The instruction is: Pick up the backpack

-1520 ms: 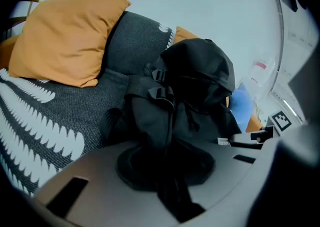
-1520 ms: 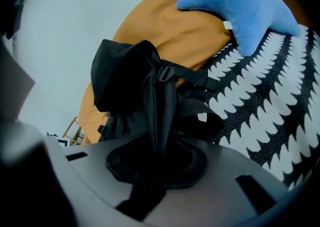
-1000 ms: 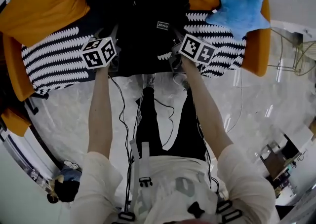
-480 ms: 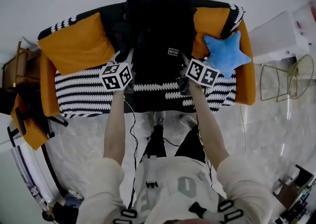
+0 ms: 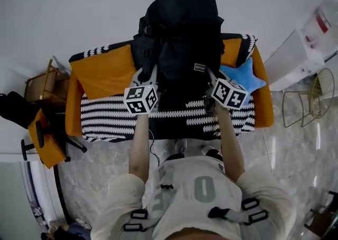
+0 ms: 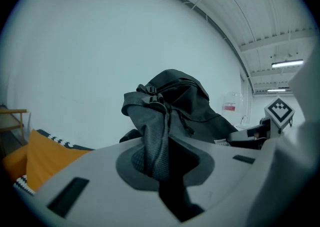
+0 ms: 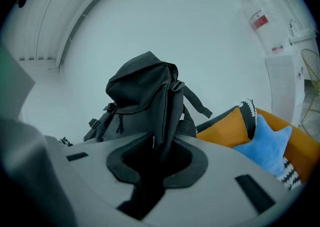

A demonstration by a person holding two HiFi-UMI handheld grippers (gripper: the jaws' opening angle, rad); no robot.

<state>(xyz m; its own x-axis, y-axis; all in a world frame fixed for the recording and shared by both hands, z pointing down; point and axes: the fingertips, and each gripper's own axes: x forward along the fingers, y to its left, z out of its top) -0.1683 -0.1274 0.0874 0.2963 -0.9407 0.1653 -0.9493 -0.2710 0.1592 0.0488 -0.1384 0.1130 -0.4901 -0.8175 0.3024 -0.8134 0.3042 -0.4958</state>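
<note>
Both arms out fwd, parallel, over sofa [image 5: 105,122]. L gripper [image 6: 161,157] & R gripper [image 7: 156,155] nearly closed, each pinching black backpack [image 5: 182,33], held up above sofa.

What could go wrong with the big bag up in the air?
The backpack hangs only from thin folds of fabric pinched in the left tool and right tool; a fold might slip out and the bag would tip or drop. Swinging, it might knock the blue star cushion off the sofa.
</note>
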